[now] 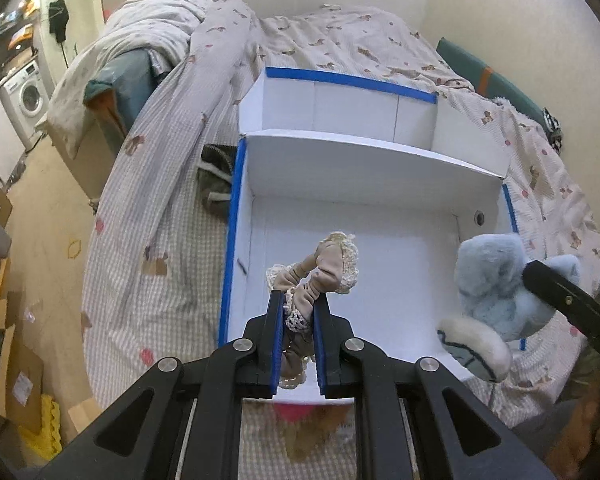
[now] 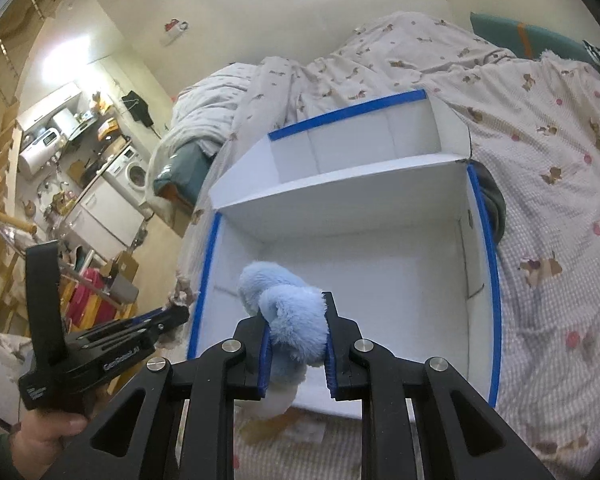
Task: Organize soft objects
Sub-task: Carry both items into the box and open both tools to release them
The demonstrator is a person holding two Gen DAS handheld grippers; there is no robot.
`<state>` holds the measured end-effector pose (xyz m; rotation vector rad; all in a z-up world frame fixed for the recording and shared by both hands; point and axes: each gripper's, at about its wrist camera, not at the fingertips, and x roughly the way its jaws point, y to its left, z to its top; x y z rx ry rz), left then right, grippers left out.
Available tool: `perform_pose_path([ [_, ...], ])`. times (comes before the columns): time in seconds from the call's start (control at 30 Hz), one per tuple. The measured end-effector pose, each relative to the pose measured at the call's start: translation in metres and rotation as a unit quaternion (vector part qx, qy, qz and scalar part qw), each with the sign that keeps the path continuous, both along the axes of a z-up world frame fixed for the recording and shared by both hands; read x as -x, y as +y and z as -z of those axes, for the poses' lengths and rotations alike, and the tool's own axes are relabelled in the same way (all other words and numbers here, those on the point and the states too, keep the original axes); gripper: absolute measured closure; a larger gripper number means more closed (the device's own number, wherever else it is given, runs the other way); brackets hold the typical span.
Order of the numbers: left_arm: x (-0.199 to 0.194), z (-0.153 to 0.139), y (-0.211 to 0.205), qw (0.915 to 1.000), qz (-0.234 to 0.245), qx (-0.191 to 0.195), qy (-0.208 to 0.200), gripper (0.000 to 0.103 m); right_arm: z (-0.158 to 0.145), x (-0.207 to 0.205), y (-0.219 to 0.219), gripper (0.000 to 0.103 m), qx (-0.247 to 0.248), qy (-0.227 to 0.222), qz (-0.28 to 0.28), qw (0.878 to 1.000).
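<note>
My left gripper [image 1: 298, 300] is shut on a beige scrunchie with cream lace trim [image 1: 320, 270], held above the near compartment of a white box with blue-taped edges [image 1: 230, 240]. My right gripper [image 2: 296, 300] is shut on a light blue plush toy [image 2: 288, 308], held over the same box [image 2: 480, 216] near its front edge. In the left wrist view the plush [image 1: 496, 276] hangs at the box's right side, with its white underside [image 1: 474, 346] below. In the right wrist view the left gripper [image 2: 176, 312] sits left of the box, outside its wall.
The box sits on a bed with a checked, bear-print cover [image 1: 140, 280]. It has a far compartment [image 1: 340, 108] behind a divider. A dark cloth [image 1: 216, 176] lies left of the box. A pink and tan item [image 1: 312, 416] lies on the bed in front.
</note>
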<state>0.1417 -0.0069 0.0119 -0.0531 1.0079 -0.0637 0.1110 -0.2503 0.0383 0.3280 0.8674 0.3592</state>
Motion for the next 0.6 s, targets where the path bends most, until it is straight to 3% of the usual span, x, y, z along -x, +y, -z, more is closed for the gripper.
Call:
perform_pose_path([
  [0.37,-0.032,0.051,-0.026,0.9991,0.016,-0.039,0.004,0.091,0.058,-0.029,-0.006,0.081,0.016,0.015,0.026,0.999],
  [0.6,-0.041,0.077,-0.023,0.9996,0.004,-0.019,0.022,0.091,0.087,-0.039,-0.007,0.081,-0.005,0.049,0.028,0.998],
])
